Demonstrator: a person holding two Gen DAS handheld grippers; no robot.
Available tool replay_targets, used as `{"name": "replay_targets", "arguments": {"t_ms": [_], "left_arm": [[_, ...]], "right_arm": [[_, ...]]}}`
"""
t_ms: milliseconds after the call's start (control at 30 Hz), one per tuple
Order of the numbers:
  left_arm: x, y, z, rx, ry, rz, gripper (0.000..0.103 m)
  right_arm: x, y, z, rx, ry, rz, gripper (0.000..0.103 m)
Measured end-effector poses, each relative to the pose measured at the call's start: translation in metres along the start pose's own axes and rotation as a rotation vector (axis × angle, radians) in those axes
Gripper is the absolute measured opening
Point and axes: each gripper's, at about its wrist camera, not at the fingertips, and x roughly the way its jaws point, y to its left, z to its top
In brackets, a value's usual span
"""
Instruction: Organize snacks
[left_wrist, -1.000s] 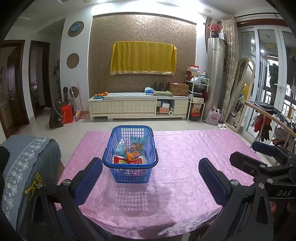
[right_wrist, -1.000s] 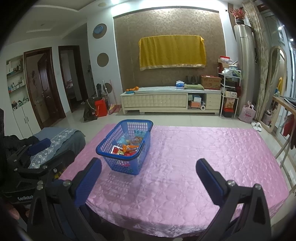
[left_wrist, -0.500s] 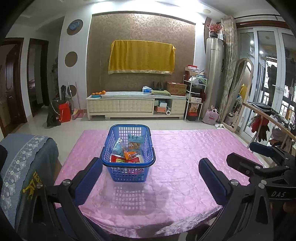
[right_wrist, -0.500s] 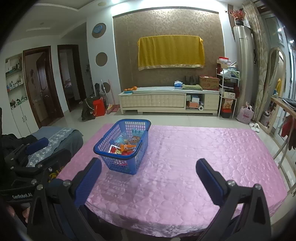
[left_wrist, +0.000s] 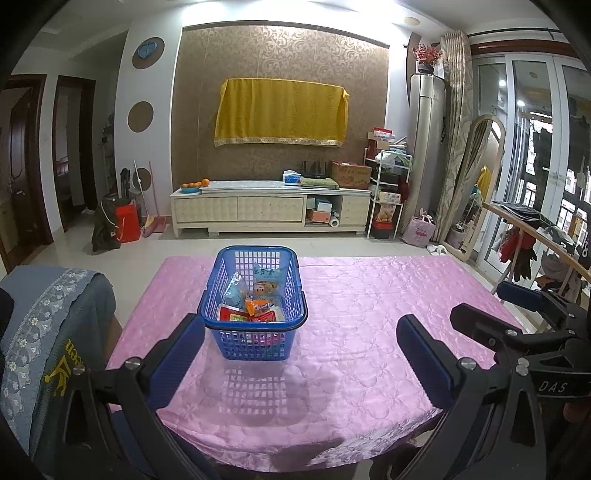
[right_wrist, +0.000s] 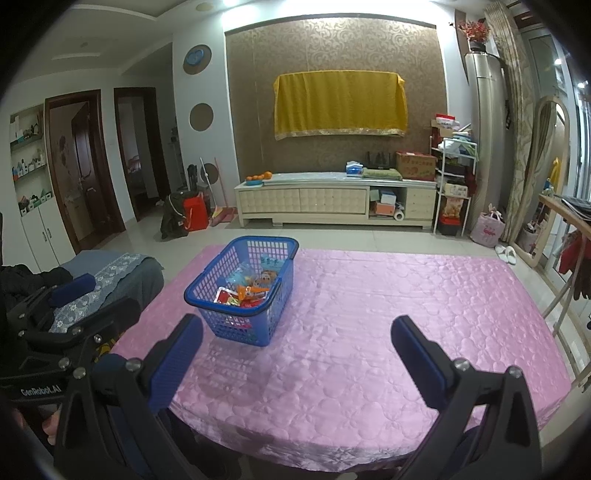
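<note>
Blue basket (left_wrist: 253, 306) full of bright snack packs (left_wrist: 255, 299), sits on pink surface (left_wrist: 369, 332), left part. Left tongs (left_wrist: 301, 363) wide apart, empty, near basket. Right tongs (right_wrist: 297, 360) wide apart, empty, above surface edge.

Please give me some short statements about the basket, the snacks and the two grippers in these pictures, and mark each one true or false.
1. The blue basket stands on the pink tablecloth. True.
2. The basket is empty. False: snack packets lie inside it.
3. The left gripper is open and holds nothing. True.
4. The right gripper is shut on a snack. False: it is open and holds nothing.
5. Loose snacks lie on the tablecloth beside the basket. False: none show there.
</note>
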Motion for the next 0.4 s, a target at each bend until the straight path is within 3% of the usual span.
{"name": "replay_targets", "arguments": {"t_ms": [400], "left_arm": [[-0.0008,-0.0005,-0.0008,0.003,0.002,-0.008,0.103]], "right_arm": [[-0.0004,-0.0001,-0.0002,0.0,0.0,0.0,0.103]]}}
